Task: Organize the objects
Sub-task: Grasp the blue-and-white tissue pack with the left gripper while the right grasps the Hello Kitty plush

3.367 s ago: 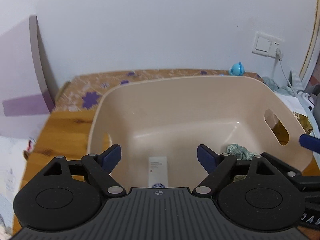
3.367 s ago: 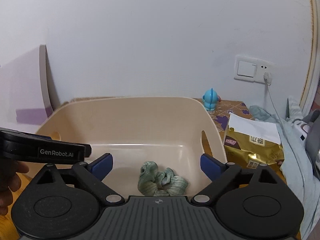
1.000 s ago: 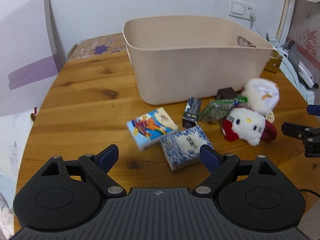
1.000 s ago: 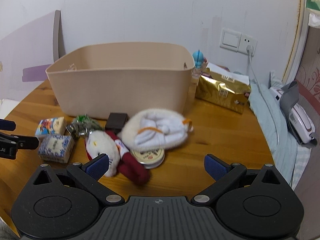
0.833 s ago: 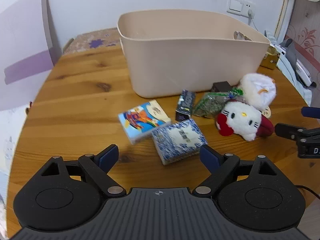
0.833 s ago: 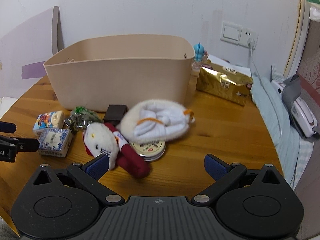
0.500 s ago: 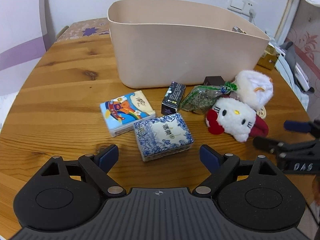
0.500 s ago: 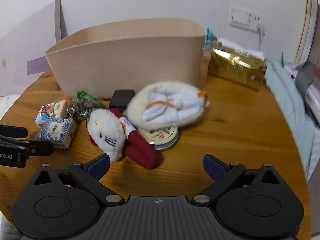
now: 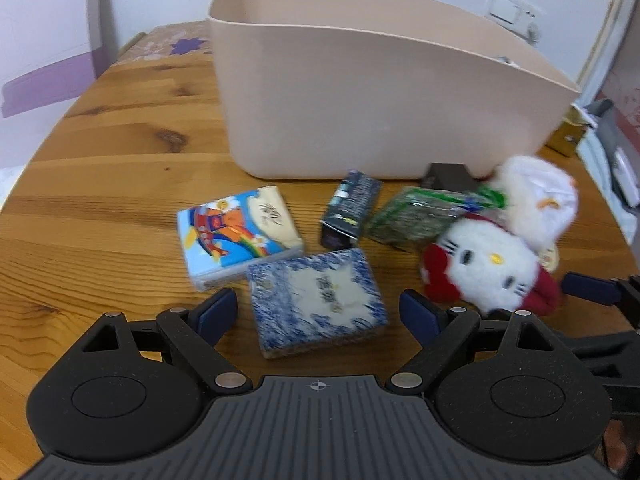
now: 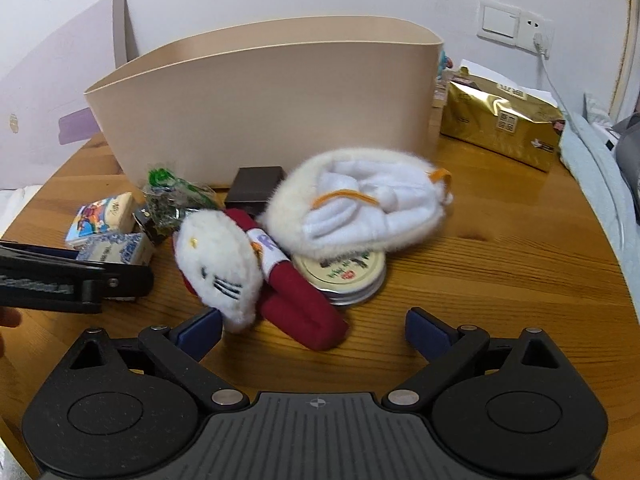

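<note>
A beige bin stands on the round wooden table. In front of it lie a blue-white tissue pack, a cartoon tissue pack, a small dark box, a green packet, a Hello Kitty plush and a white fluffy plush. My left gripper is open, its fingers on either side of the blue-white pack. My right gripper is open, with the Kitty plush and its red legs between the fingers. A round tin lies under the white plush.
A gold foil bag lies right of the bin. A dark square box sits against the bin's front. A lilac board leans on the wall at left. Bedding and a grey device lie off the table's right edge.
Both grippers have left the bin, pulled back and dropped low to the table. The left has closed in on the blue-white pack, the right on the Kitty plush.
</note>
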Demonstrator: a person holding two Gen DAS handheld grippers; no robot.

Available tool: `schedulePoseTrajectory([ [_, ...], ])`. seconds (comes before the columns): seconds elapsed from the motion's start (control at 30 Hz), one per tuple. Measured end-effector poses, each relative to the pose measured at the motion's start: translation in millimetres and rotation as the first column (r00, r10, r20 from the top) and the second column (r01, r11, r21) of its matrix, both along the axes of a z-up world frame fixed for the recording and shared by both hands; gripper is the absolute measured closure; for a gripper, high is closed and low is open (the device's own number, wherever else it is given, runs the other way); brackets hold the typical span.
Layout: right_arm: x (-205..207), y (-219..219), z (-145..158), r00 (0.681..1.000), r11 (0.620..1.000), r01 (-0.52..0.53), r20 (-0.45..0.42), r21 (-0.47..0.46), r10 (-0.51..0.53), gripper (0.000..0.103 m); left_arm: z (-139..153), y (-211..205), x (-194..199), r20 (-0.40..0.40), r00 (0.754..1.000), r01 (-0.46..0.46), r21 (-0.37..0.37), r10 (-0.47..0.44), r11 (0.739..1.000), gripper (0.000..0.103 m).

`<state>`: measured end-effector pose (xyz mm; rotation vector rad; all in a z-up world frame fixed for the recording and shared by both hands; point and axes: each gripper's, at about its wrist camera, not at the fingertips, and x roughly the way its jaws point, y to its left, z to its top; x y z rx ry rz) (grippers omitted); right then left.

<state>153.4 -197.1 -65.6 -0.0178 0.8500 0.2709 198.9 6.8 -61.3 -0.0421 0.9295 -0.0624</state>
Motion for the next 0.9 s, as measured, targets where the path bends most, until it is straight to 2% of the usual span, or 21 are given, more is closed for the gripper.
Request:
schedulePoseTrajectory([
  [0.13,-1.2,6.1,2.1,1.000,1.000,-0.025,0.003,0.002,0.025,0.015,-3.3,4.8,-1.4,0.018,1.000,0.005,0.040,-0.005,0.999,0.013],
  [0.4,-6.5,21.2,5.0,0.997,0.997,-0.077,-0.010,0.010,0.077,0.028,-3.5,24.0,-8.1,0.025,1.000,-0.006,0.048,0.005,0.999,0.014],
  [0.57,-14.0,33.1,9.2,0.992,0.992,-0.119,-0.030,0.045,0.120,0.035,-2.3,34.3,-14.0,0.023,0.999,-0.023,0.044,0.022,0.999,0.015],
  [0.67,-17.6,39.8,10.9,0.990,0.990,-0.137,-0.025,0.038,0.138,0.035,-2.0,41.1,-17.8,0.023,0.999,-0.032,0.046,0.031,0.998,0.015],
  [0.8,-14.4,42.1,12.8,0.992,0.992,-0.125,-0.007,0.006,0.125,0.028,-1.7,47.3,-18.8,0.026,0.999,-0.049,0.043,0.047,0.998,0.015],
  [0.9,-6.9,41.0,13.4,0.994,0.994,-0.111,0.007,-0.011,0.111,0.025,-3.2,47.3,-17.6,0.026,0.999,-0.035,0.068,0.033,0.997,0.012],
])
